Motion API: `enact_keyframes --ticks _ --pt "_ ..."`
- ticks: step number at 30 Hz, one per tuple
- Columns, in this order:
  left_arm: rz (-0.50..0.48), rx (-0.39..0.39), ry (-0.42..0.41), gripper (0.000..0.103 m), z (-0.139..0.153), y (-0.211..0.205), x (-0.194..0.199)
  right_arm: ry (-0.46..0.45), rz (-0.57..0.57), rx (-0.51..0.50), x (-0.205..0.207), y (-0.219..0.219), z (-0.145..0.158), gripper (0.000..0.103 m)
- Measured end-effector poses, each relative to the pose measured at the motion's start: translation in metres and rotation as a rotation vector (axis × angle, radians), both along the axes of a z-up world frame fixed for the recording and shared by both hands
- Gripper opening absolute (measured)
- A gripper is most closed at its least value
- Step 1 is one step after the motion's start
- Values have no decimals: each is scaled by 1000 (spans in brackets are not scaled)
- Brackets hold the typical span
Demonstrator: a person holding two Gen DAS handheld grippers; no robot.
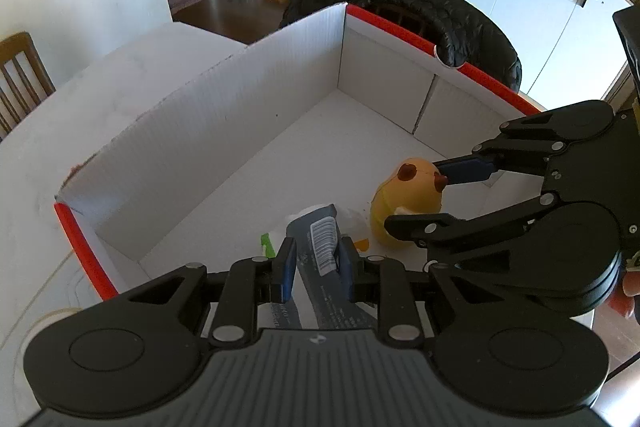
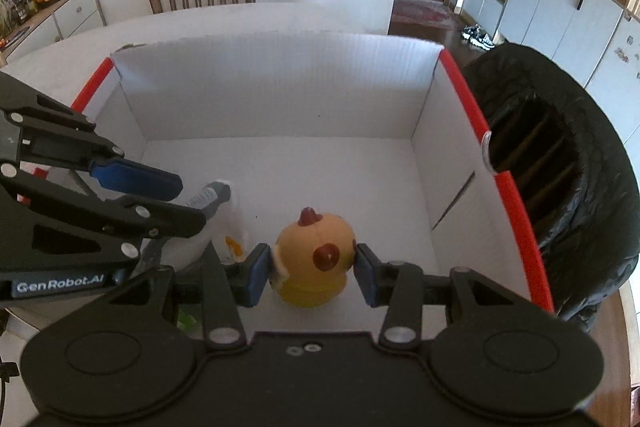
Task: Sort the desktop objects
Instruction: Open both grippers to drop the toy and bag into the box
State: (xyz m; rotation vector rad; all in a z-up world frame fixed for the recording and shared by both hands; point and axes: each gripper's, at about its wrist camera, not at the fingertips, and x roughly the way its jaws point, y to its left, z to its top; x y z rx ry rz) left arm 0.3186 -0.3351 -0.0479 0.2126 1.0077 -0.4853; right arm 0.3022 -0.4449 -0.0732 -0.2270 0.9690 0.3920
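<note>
Left wrist view shows both grippers lowered into the white cardboard box (image 1: 224, 115) with red-edged rims, which stands on the pale bench (image 1: 52, 115). The left gripper (image 1: 318, 259) is pinched on a grey tube (image 1: 320, 247) with a barcode label, its blue pads pressed against the tube's 2 sides. The right gripper (image 2: 310, 269) clamps a yellow chick toy (image 2: 316, 259) by its sides, the toy's base at or just above the box floor; I cannot tell whether it touches.

Judging by this, the sorting is under way: 2 items are inside the box's walls but not yet let go. At the near left of the box floor, under the tube, lie a whitish item with an orange mark (image 2: 232, 243) and something green (image 1: 267, 245), so some things seem already deposited. Releasing both objects remains; what else waits outside the box is not visible.

The chick is rounded, glossy yellow-orange, with a red comb and dark red spots. The tube is flat, soft-looking and grey.
</note>
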Motion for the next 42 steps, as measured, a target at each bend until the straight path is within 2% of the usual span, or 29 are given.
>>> enact_keyframes --ticks 10,15,34,42 --pt "3 -39 5 22 4 6 -5 19 -11 20 1 -7 -2 48" --pt "1 -51 -11 22 8 7 -9 0 -17 33 -2 -10 4 65" --pt "7 -139 -82 23 52 29 -37 -65 -1 121 -39 -7 61 71" --pt "9 -164 -109 30 61 42 -52 -82 -5 158 -60 -4 76 74"
